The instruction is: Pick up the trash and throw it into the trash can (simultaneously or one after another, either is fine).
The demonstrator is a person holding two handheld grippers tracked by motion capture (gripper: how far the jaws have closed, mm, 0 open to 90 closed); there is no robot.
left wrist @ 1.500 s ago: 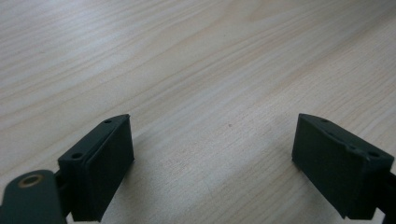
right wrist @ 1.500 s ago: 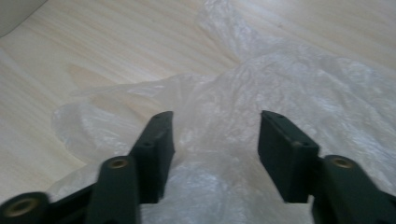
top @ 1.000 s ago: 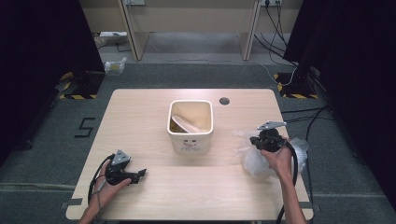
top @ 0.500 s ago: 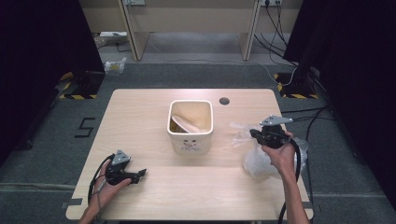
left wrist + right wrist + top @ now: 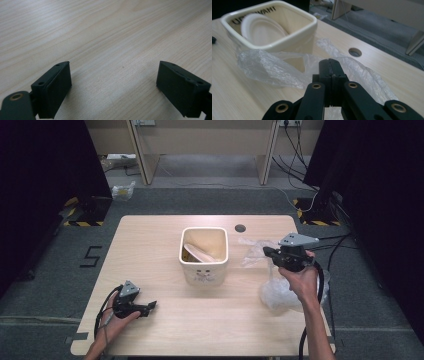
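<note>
- Bag: clear thin plastic, crumpled. One edge is pinched in the right gripper; the bulk hangs below and behind that gripper, toward the person, with its lower part resting on the table. In the right gripper view the film spreads ahead of and to both sides of the jaw tips.
- Step in hand, as judged: lifting the bag to bring it to the bin, likely to line it.
- Doing it well: keep the pinch firm, since the film is slippery; lift until the whole bag hangs free of the table; carry it slowly so that it does not snag on the bin's rim; find the bag's mouth before lowering.
- Right gripper: jaws fully closed, pads together on a fold of the bag.
- Bin: cream, square, open-topped, just ahead of the right gripper's tips; a white plate leans inside.
- Left gripper: jaws wide apart, nothing between them, low over bare table, well apart from the bag and bin.
- Hole: a round cable hole in the table beyond the right gripper.
</note>
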